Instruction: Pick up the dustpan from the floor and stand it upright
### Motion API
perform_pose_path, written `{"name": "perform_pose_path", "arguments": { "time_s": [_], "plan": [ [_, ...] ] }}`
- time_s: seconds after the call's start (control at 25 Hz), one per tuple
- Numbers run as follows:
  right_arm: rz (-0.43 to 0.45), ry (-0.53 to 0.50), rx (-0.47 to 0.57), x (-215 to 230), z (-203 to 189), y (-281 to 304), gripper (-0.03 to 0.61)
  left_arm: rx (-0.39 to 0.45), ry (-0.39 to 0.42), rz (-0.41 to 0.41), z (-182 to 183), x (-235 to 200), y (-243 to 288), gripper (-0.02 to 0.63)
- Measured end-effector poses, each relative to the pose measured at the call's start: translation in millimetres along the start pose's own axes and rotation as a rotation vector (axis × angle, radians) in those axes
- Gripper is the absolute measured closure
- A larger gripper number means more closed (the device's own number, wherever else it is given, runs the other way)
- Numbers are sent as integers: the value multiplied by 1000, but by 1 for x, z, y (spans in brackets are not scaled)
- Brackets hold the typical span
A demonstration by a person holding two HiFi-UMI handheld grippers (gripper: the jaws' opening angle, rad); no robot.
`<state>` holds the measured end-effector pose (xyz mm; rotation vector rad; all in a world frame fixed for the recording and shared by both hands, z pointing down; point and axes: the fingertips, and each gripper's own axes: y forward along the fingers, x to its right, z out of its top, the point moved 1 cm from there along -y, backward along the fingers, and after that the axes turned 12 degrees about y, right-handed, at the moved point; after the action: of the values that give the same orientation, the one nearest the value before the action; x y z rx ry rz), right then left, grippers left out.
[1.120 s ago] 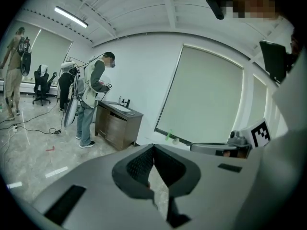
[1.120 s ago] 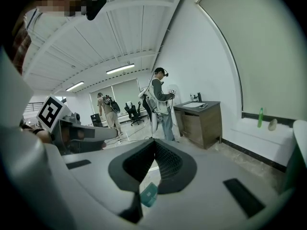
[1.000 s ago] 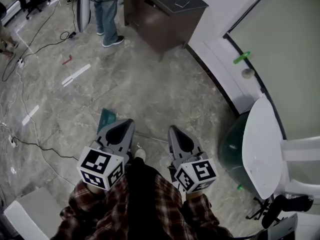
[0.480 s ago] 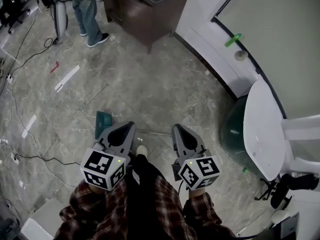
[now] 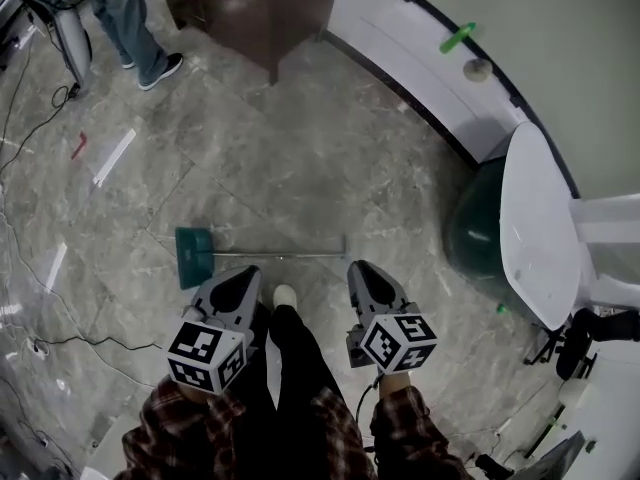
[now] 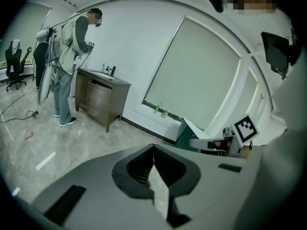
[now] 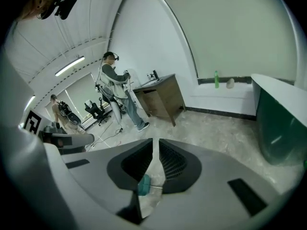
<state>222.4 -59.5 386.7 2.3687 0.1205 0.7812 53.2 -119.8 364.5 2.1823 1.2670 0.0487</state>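
Side by side and tilted downward, the left gripper (image 5: 238,273) has its jaws together, while the right gripper (image 5: 362,268) is opening its jaws, a slim empty gap between them.

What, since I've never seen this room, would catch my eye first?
The teal dustpan lying flat on the floor, long handle pointing right, ahead of both grippers. The left gripper is shut and empty; the right gripper has jaws opening, nothing between them. A person stands by a brown cabinet upper left.
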Motion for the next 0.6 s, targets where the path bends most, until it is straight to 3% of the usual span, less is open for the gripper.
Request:
{"name": "perform_pose_path", "arguments": {
  "time_s": [0.16,0.4,0.6],
  "plan": [
    [-71,123,-22,54,-41,43,504,-26,10,-33,-36,-12,31,601],
    [-202,421,-6,167,-127,102,460,-62,28,-68,-112,-19,92,601],
    [-283,559,-71,246,-195,148,424,-100,6,-81,-171,-24,152,601]
  ]
}}
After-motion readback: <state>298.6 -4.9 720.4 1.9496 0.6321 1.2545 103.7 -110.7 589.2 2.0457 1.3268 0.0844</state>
